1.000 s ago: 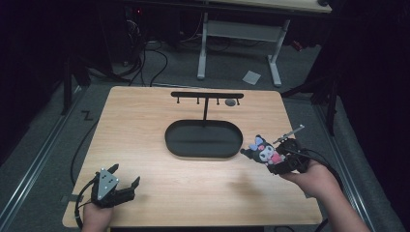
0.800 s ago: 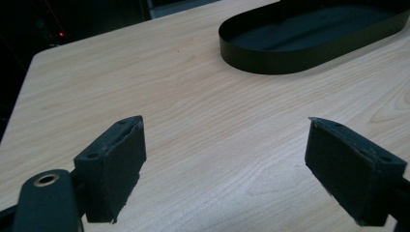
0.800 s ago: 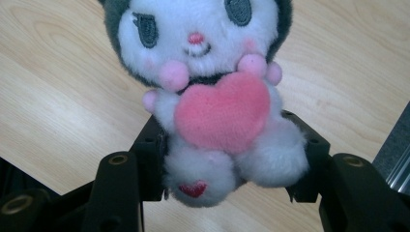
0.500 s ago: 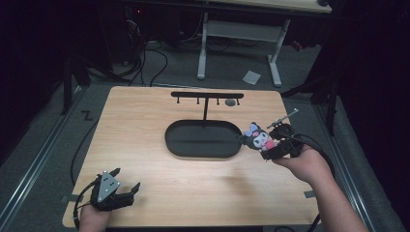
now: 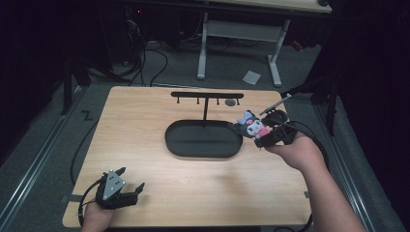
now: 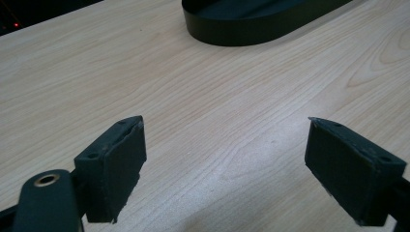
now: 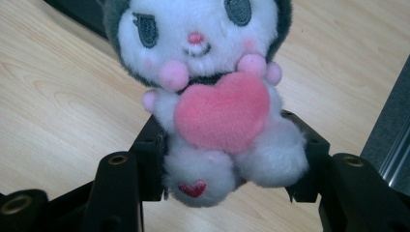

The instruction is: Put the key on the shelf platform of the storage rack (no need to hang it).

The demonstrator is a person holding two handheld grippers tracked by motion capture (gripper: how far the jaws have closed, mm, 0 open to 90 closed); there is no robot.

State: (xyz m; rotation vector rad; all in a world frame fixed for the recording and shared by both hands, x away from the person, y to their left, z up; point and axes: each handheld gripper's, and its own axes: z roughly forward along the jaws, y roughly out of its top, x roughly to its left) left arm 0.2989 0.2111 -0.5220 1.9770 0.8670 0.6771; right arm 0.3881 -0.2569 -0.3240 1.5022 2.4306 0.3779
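Right gripper view: fingers [image 7: 316, 159] clamp plush toy [image 7: 217, 92].

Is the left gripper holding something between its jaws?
No, the left gripper has its jaws wide apart, with bare wooden table between them and nothing held.

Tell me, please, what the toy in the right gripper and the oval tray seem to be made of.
Toy: soft plush fabric, fuzzy pile, with embroidered eyes and a pink fleece heart.
Oval tray: smooth, matte black, rigid; probably plastic or painted metal, which one is unclear.
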